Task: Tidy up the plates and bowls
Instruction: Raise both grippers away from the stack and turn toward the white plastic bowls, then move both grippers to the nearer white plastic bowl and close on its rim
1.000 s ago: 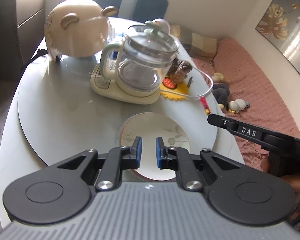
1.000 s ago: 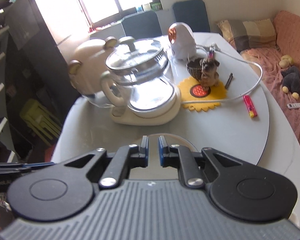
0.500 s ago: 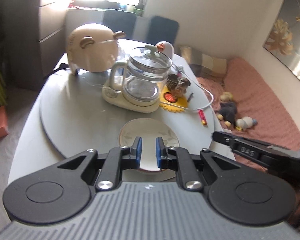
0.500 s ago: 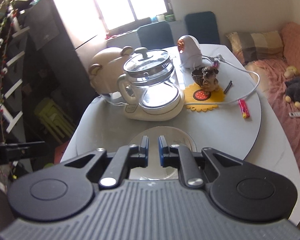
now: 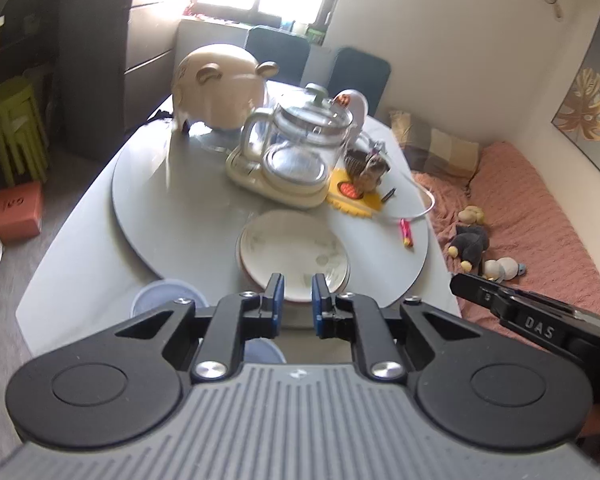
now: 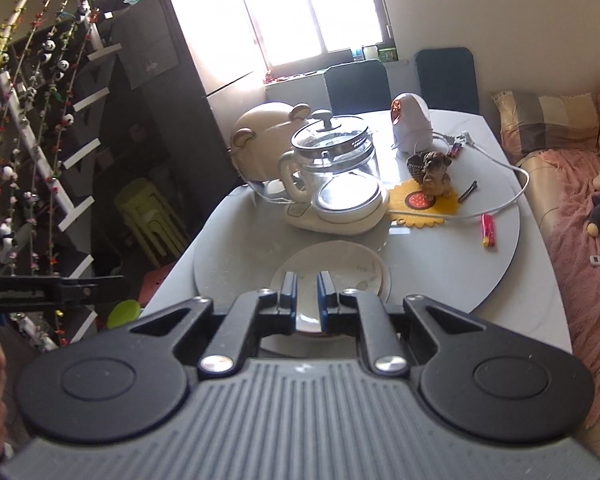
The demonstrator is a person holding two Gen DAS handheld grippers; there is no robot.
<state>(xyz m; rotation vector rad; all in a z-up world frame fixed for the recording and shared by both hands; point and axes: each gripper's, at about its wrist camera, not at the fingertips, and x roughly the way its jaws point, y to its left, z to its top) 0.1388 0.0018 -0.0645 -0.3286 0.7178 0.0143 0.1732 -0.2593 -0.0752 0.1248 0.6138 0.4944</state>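
While both handheld units hang above the near edge of the grey oval worktop (image 5: pixel 92 280), neither holds anything. The left gripper (image 5: pixel 296 300) has its blue-padded jaws drawn close with a narrow slot between the pads, and nothing sits in that slot. The right gripper (image 6: pixel 305 296) shows the same near-closed setting, jaws empty.

The round white plate with a faint leaf pattern (image 5: pixel 294 254) lies flat on the grey circular turntable (image 5: pixel 168 216) set into the worktop, at the turntable's near edge. It rests on top of a second dish whose reddish rim shows under its near side. In the right wrist view the same plate (image 6: pixel 340 264) appears directly beyond the jaws.

Two pale blue round bowls (image 5: pixel 162 300) sit on the worktop nearer than the turntable, partly hidden behind the left gripper body.

Behind the plate stands a clear glass kettle on a cream base (image 5: pixel 296 156). A beige bear-eared dome cover (image 5: pixel 220 84) stands behind the kettle to its left. A yellow sunflower-shaped mat (image 5: pixel 354 196) lies just right of the kettle base, with a small brown figurine (image 6: pixel 434 172) on it. A red-and-yellow lighter (image 5: pixel 406 232) lies near the turntable's right edge.
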